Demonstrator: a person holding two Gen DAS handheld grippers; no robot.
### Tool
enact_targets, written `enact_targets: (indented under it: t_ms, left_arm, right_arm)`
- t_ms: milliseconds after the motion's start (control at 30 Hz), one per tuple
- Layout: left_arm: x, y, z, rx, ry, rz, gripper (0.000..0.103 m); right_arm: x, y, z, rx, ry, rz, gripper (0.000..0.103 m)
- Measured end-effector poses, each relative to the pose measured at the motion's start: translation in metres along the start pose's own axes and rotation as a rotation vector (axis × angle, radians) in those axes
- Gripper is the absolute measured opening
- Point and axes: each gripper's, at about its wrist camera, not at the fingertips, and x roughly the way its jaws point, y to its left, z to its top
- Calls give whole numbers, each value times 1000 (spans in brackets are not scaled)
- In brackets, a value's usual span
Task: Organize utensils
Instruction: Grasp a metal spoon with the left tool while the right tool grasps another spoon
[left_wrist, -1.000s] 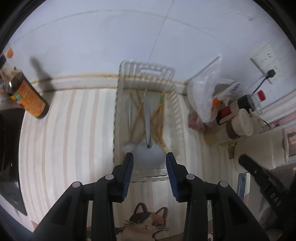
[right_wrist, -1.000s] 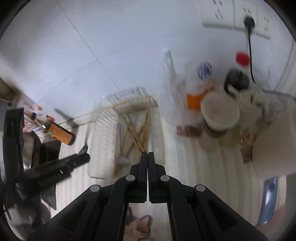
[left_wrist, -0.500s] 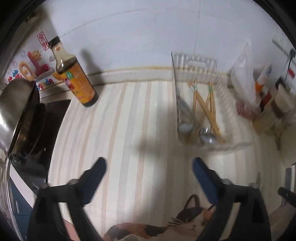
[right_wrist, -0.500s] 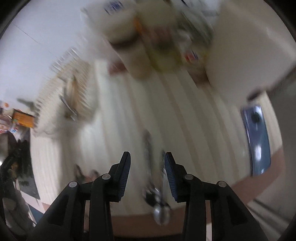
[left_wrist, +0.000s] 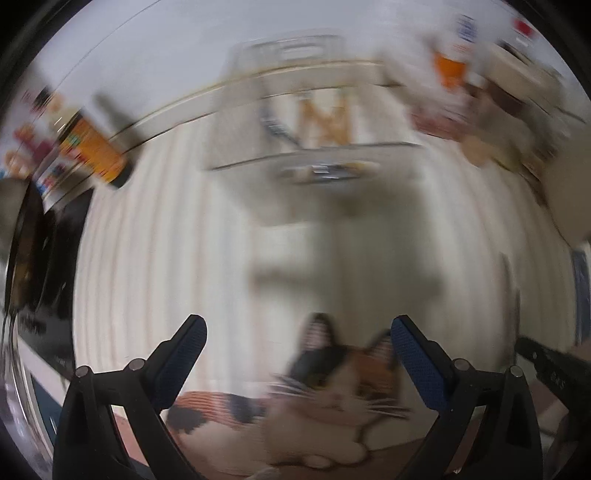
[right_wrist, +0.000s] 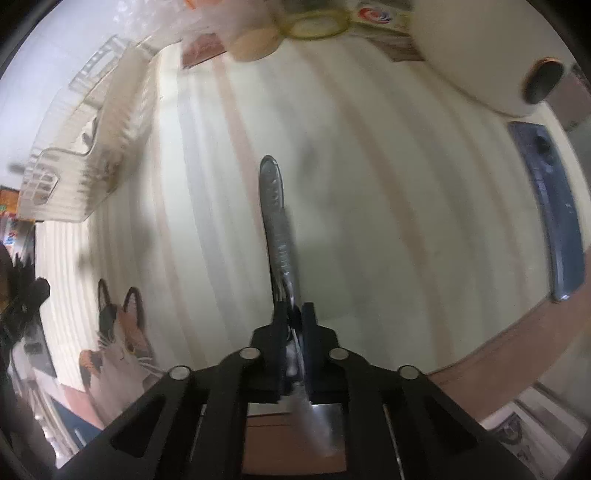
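Observation:
My right gripper (right_wrist: 294, 308) points down at the striped mat, its jaws closing tight on a metal utensil (right_wrist: 275, 214). The long shiny handle runs ahead of the fingers and the wider end shows behind them. My left gripper (left_wrist: 298, 325) is open wide above the cat print (left_wrist: 332, 387), with nothing between its blue pads. The clear utensil tray (left_wrist: 255, 155) stands at the back by the wall, holding wooden chopsticks (left_wrist: 325, 118) and metal pieces. In the right wrist view the tray (right_wrist: 74, 155) lies at the upper left. The left wrist view is blurred.
A brown sauce bottle (left_wrist: 92, 151) stands at the back left beside a dark stove (left_wrist: 26, 243). Jars and packets crowd the back right corner (left_wrist: 461, 74). A white appliance (right_wrist: 472, 48) and a blue phone (right_wrist: 554, 206) sit to the right.
My left gripper opened wide and dropped back from the tray toward the cat print. My right gripper swung down to the mat, opened around the metal utensil, then shut on it.

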Motion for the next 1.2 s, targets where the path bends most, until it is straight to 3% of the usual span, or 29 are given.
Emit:
enact_targets:
  t_ms: [100, 267, 400, 433, 500, 533, 600, 767, 833, 900, 1000, 1067, 1167, 1200]
  left_arm:
    - [0, -40, -1, 67, 16, -41, 102]
    - [17, -101, -1, 126, 117, -154, 101]
    - [35, -153, -4, 191, 192, -254, 86]
    - [41, -166, -5, 210, 209, -263, 73]
    - [50, -180, -8, 234, 242, -263, 32]
    - [53, -185, -10, 243, 255, -248, 30]
    - [51, -189, -11, 249, 229, -232, 5]
    - [52, -160, -15, 181, 224, -220, 4]
    - [53, -140, -20, 146, 230, -200, 5]
    - [55, -114, -27, 108, 241, -164, 5]
    - [57, -74, -40, 35, 259, -125, 5]
    - [57, -52, -48, -21, 267, -120, 5]
    - [57, -35, -56, -71, 264, -133, 5]
    - [57, -33, -56, -74, 261, -134, 5]
  right_arm:
    - [-5, -19, 0, 41, -13, 26, 0]
    - [-25, -57, 1, 144, -38, 71, 0]
    - [-32, -94, 1, 231, -43, 52, 1]
    - [-33, -104, 0, 250, -40, 46, 1]
    - [-34, -120, -3, 283, -37, 41, 1]
    - [-33, -128, -5, 299, -34, 38, 1]
    - [-32, -137, -4, 316, -29, 39, 1]
    - [-31, -134, -5, 300, -12, 58, 4]
    - [-25, -119, -2, 270, 1, 83, 9]
    - [-17, -98, 6, 219, 26, 113, 22]
    - [-8, -59, 14, 124, 51, 133, 28]
    - [-5, -36, 15, 59, 66, 123, 30]
    - [10, -3, 11, -41, 122, 22, 34]
    - [10, 4, 11, -65, 96, -10, 36]
